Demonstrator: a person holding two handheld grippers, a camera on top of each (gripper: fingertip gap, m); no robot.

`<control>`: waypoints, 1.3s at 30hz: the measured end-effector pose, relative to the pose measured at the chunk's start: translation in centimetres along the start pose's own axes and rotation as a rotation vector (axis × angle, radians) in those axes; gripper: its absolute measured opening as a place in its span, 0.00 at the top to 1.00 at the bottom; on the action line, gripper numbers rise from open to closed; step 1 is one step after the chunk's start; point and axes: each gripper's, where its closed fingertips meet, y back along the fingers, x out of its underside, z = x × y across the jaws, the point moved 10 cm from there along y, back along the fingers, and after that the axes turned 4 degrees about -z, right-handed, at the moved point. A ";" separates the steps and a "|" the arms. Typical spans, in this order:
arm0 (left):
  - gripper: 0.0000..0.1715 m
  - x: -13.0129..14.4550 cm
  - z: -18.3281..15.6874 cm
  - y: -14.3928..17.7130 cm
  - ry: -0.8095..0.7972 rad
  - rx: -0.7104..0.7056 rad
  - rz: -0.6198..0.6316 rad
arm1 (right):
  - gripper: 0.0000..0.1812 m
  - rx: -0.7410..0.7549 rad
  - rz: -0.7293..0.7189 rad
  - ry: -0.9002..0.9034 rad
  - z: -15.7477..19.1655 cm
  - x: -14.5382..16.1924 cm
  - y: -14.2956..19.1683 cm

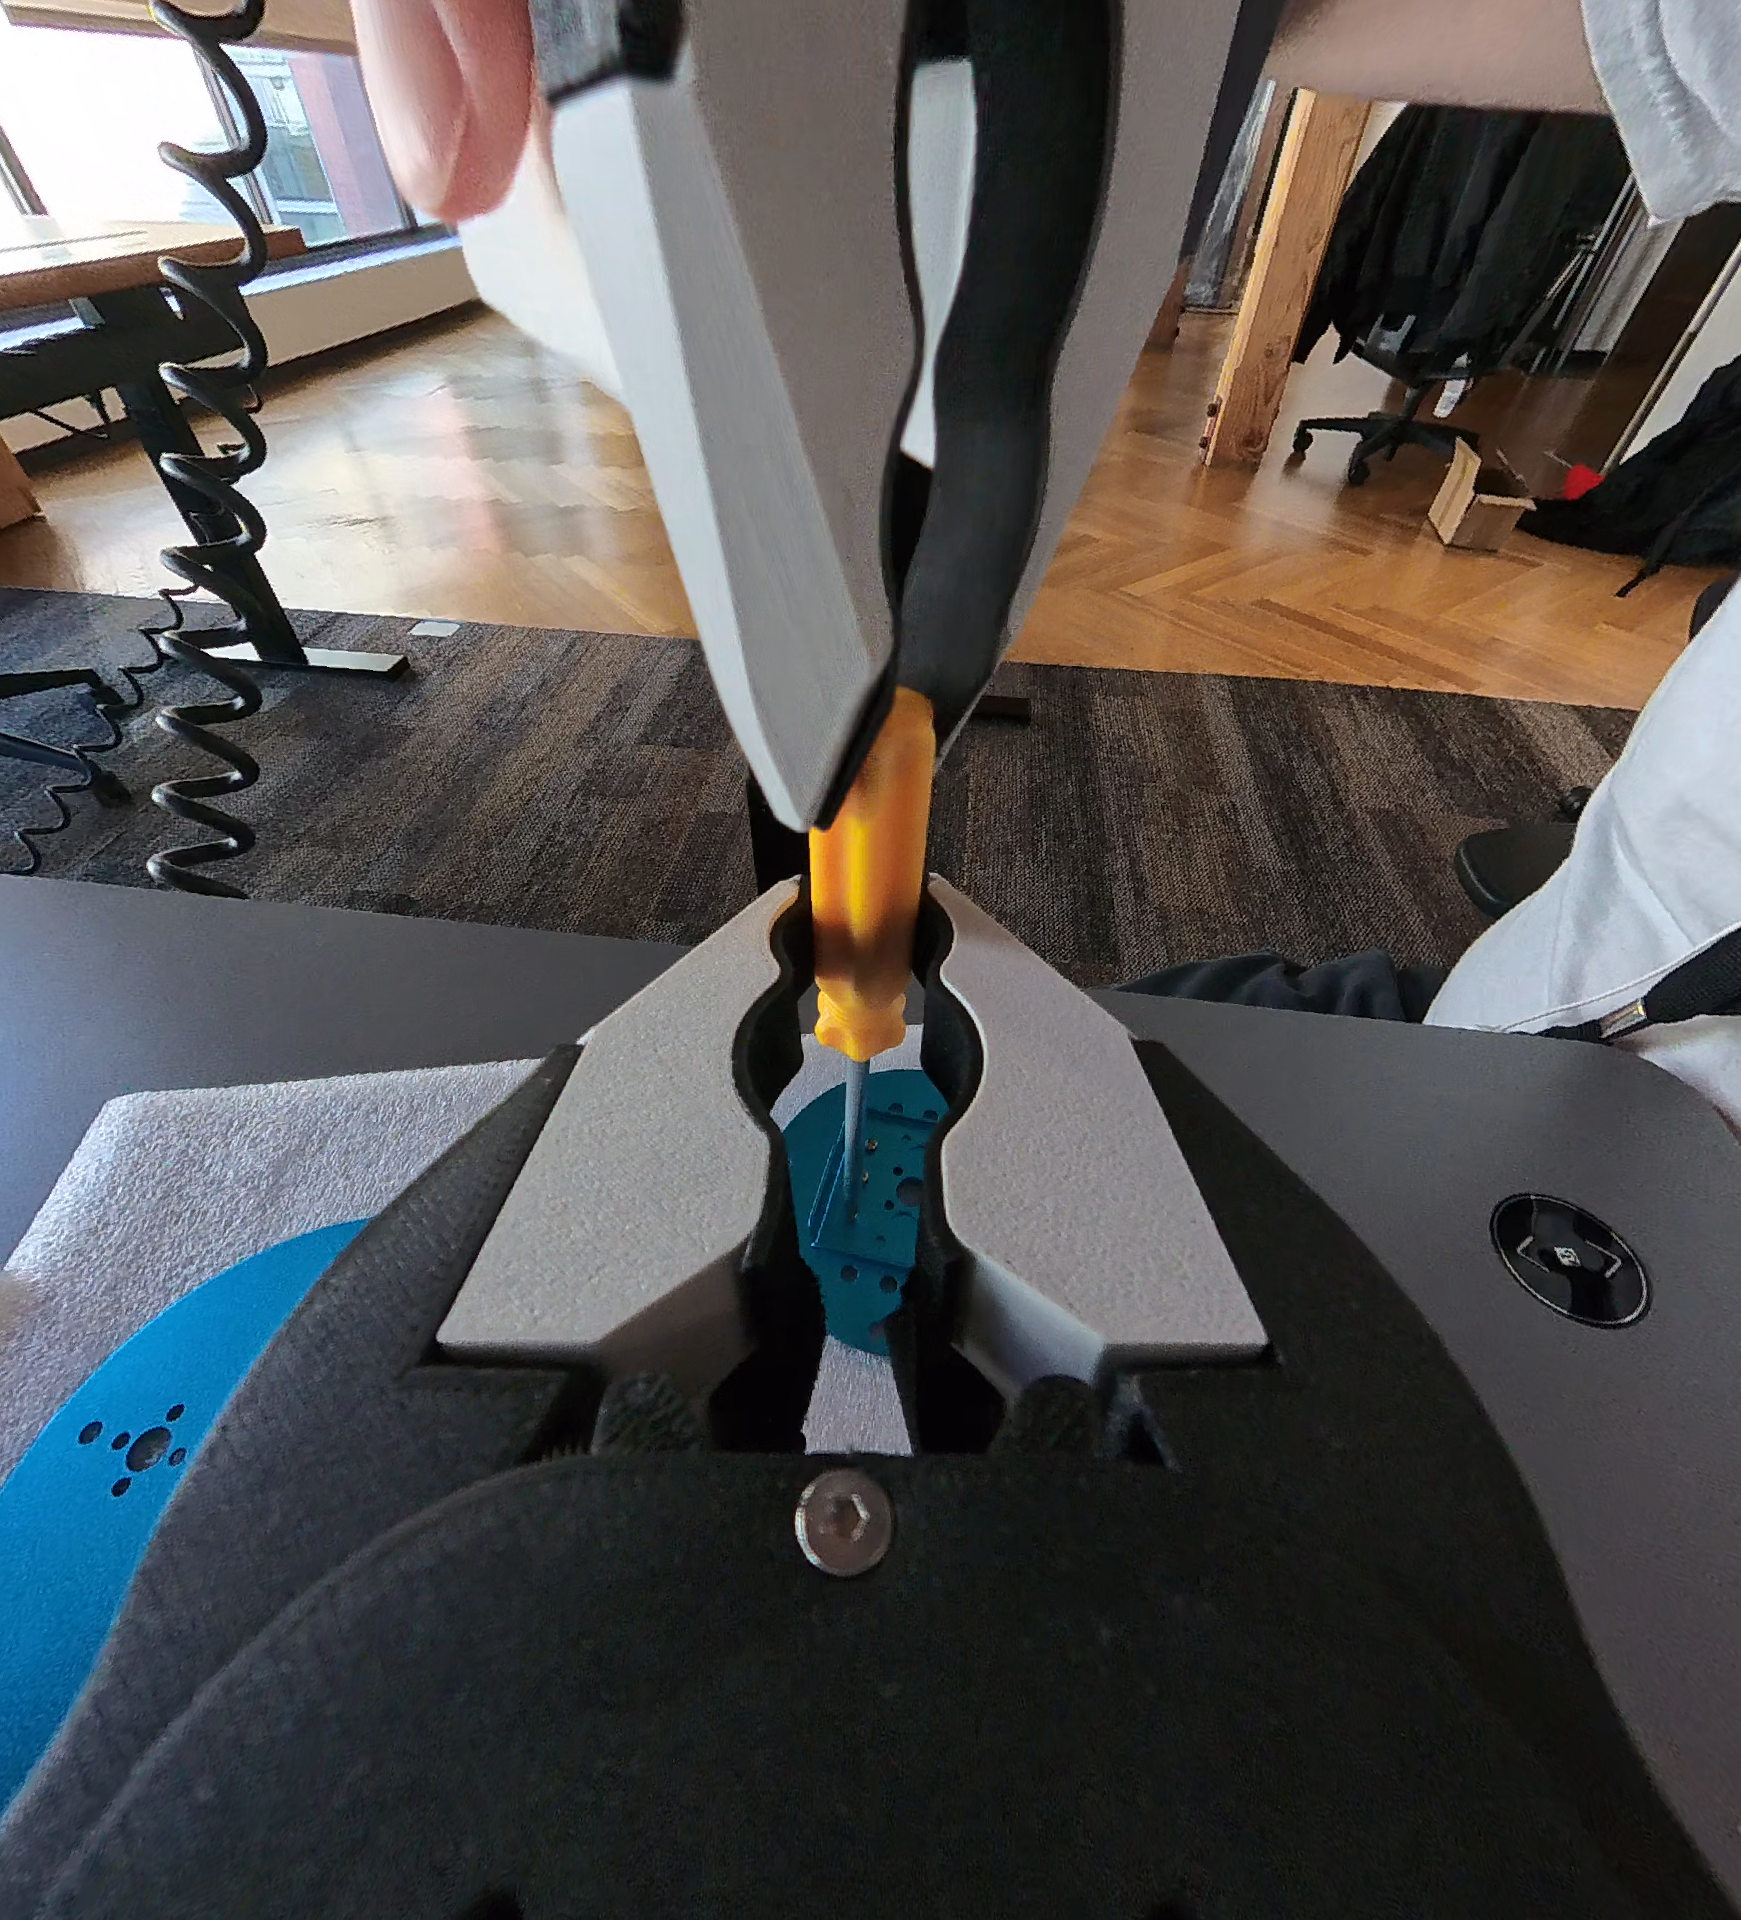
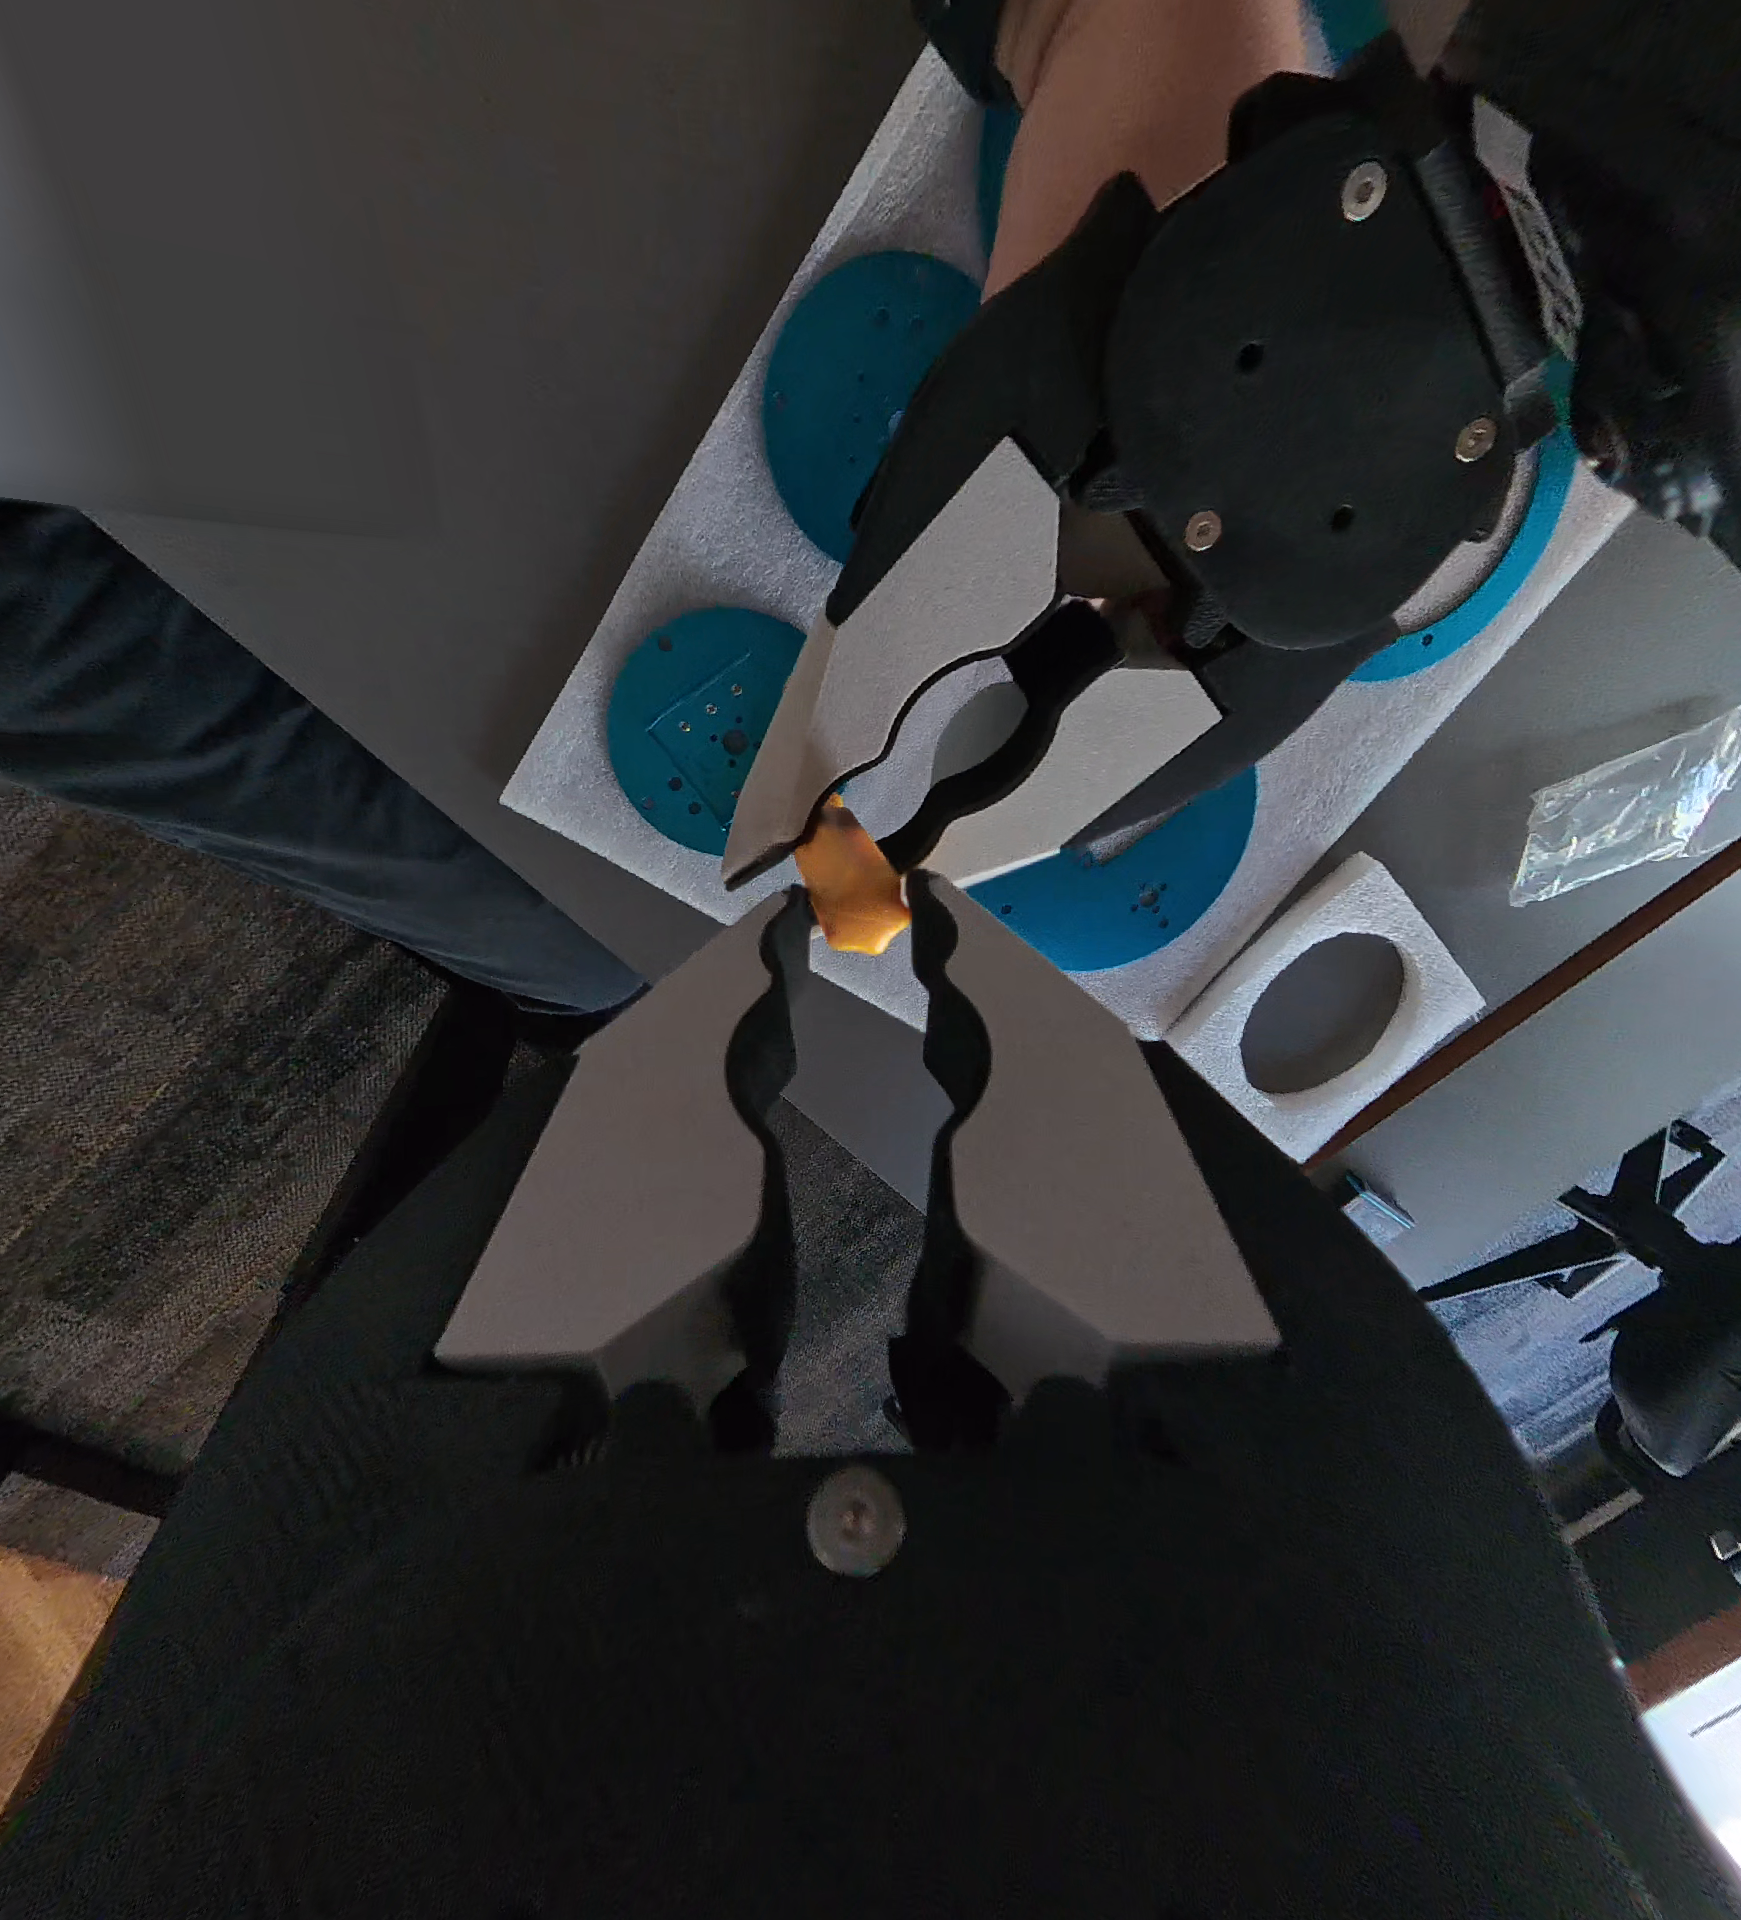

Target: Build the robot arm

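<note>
left gripper (image 1: pixel 866 914): jaws closed on screwdriver (image 1: pixel 861 914) | right gripper (image 2: pixel 850 904): jaws clamped its handle top | tip on blue disc (image 1: pixel 850 1195) | foam (image 1: pixel 274 1143), table (image 1: pixel 1365 1143), bag (image 2: pixel 1635 805) nearby

orange screwdriver (image 1: pixel 866 914), blue discs (image 2: pixel 850 400), white foam (image 2: pixel 1328 997).

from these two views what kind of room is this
Likely an open office or workshop: dark desks, a rolling office chair on herringbone wood floor, and blue metal discs laid in white foam.
</note>
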 end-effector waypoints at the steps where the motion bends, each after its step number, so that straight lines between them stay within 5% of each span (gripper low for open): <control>1: 0.91 0.0 0.0 0.0 -0.001 0.004 0.001 | 0.90 -0.004 0.004 0.007 0.0 -0.1 -0.1; 4: 0.91 0.0 -0.1 -0.1 -0.004 0.005 0.001 | 0.90 -0.017 0.001 -0.033 0.0 -0.1 -0.1; 15: 0.91 0.0 0.0 -0.5 -0.011 -0.027 0.019 | 0.91 -0.045 0.019 -0.774 -1.1 0.6 -0.3; 25: 0.91 0.1 0.1 -0.6 -0.006 -0.008 0.002 | 0.89 0.036 -0.011 -0.105 0.3 0.2 0.1; 32: 0.91 0.1 0.0 -0.7 -0.010 -0.017 0.010 | 0.91 -0.037 0.027 -0.505 -0.6 0.4 -0.1; 37: 0.93 0.0 0.1 -0.9 -0.030 -0.056 0.029 | 0.90 0.007 -0.009 -0.993 -0.8 1.1 -0.2; 39: 0.93 0.0 0.1 -0.8 -0.024 -0.049 0.031 | 0.91 -0.009 -0.028 -1.021 -0.8 1.3 -0.3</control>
